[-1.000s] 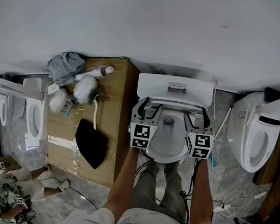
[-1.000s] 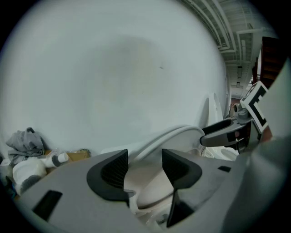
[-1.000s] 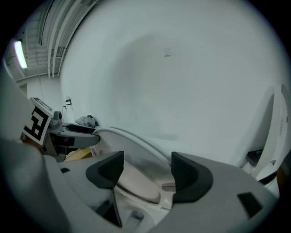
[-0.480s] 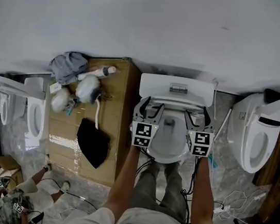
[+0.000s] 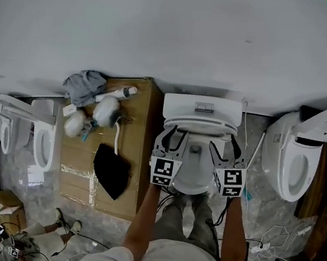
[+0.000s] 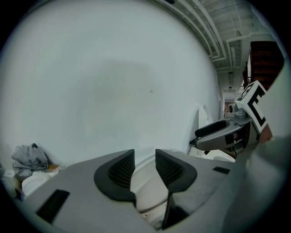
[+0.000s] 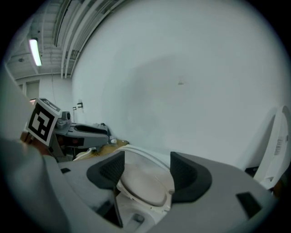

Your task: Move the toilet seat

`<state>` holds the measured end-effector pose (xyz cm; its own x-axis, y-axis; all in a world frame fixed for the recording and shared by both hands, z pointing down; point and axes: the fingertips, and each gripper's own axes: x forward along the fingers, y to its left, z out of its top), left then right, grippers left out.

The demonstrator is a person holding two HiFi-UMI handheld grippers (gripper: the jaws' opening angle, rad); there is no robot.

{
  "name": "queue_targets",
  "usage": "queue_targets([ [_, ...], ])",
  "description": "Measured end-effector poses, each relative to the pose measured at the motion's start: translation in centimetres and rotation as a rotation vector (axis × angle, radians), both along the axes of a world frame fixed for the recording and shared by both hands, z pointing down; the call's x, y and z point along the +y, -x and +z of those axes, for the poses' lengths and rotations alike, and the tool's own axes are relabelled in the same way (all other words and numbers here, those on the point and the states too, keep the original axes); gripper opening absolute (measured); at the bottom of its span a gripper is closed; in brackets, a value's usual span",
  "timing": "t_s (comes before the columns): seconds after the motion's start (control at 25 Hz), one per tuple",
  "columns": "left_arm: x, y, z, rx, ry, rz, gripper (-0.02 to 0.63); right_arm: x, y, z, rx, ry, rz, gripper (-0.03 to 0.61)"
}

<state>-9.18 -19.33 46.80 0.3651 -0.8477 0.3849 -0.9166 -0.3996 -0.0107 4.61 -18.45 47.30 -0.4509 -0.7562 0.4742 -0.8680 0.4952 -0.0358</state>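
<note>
The left gripper (image 6: 144,159) jaws, just closing, pinch the toilet seat (image 7: 143,186) rim, and the right gripper (image 7: 148,160) jaws stand apart around it, so raise both hands evenly to avoid twisting.

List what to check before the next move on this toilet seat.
1. Left gripper grip: ok; jaws have just been closing, and the toilet seat edge fills the narrow gap between them.
2. Right gripper grip: not ok; jaws stand wide apart, seat showing between them ungripped.
3. Seat lifted: ok; tilted up in the right gripper view.
4. Backstop: ok; tank stands right behind the seat.
5. Footing: cannot tell; cables lie on the floor nearby.
</note>
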Motion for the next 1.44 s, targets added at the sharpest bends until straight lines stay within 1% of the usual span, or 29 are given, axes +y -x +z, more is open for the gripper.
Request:
queue_targets([
  [0.04,0.6,-0.1,-0.8,0.005,-0.012,0.003,0.149,0.5,0.1,-0.9,-0.002,-0.011,0.001,0.332],
  [0.08,1.2,-0.1,-1.5,0.01,-0.019,0.007,0.146,1.1,0.0,-1.8,-0.005,-0.023,0.009,0.306],
  [0.12,1.8,-0.2,-2.2,0.015,-0.024,0.011,0.143,1.6,0.0,-2.6,-0.011,-0.035,0.02,0.246],
  [0.16,2.4,-0.3,-2.7,0.019,-0.026,0.016,0.143,2.3,-0.1,-3.4,-0.023,-0.047,0.029,0.224],
  [0.4,6.2,-0.7,-6.1,0.033,-0.052,0.053,0.137,6.4,0.4,-7.2,-0.063,-0.08,0.021,0.225],
  [0.6,9.3,-0.7,-8.6,0.029,-0.081,0.08,0.137,10.2,0.8,-9.2,-0.067,-0.092,0.016,0.225],
  [0.8,12.6,-0.7,-10.7,0.041,-0.105,0.115,0.138,13.8,1.2,-11.3,-0.067,-0.109,0.014,0.225],
  [1.16,15.7,-0.5,-13.4,0.058,-0.141,0.155,0.138,16.0,1.1,-14.0,-0.061,-0.155,0.043,0.225],
  [1.44,17.6,0.5,-13.6,0.058,-0.123,0.166,0.138,17.9,1.5,-14.5,-0.067,-0.148,0.068,0.225],
])
